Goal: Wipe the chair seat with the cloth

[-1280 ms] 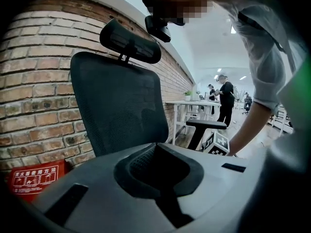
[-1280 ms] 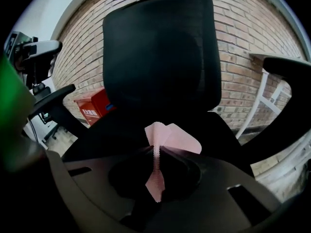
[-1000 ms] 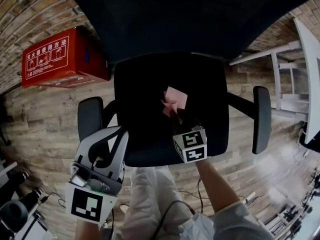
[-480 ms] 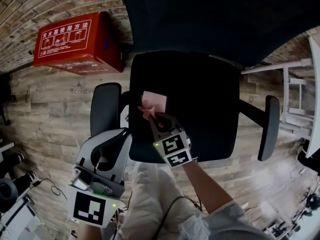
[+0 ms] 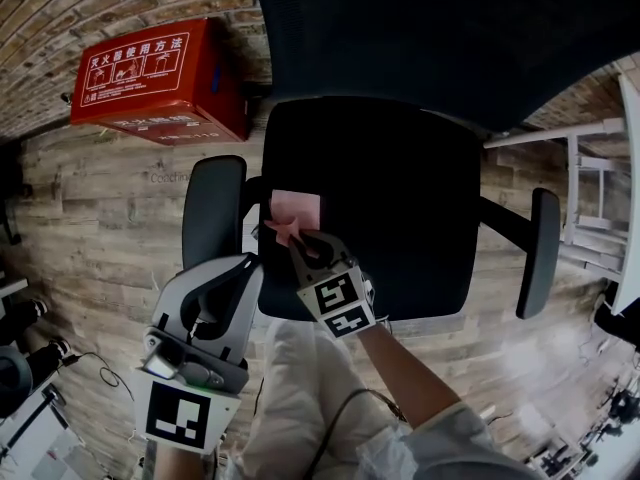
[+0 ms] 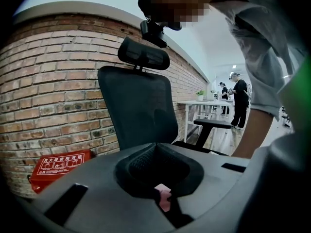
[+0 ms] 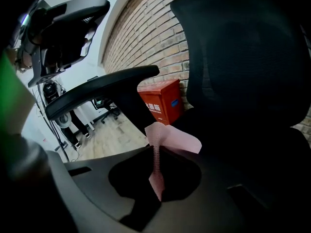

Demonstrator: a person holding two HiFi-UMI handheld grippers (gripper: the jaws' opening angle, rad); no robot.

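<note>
A closed red rectangular box (image 5: 160,78) sits by the brick wall. The left gripper (image 5: 228,273) hangs clenched and empty near the black left armrest (image 5: 212,208). The right gripper (image 5: 299,241) pinches the thin pink cloth (image 5: 297,206) over the left part of the black chair seat (image 5: 400,198).

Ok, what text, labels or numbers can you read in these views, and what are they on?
"灭火器使用方法": white label on top of the red box, head view; the small print and pictograms under it are too small to read.
"器箱": white characters on the same box's side, right gripper view; the start is hidden behind the armrest.
Cloth and chair seat: no print visible.
</note>
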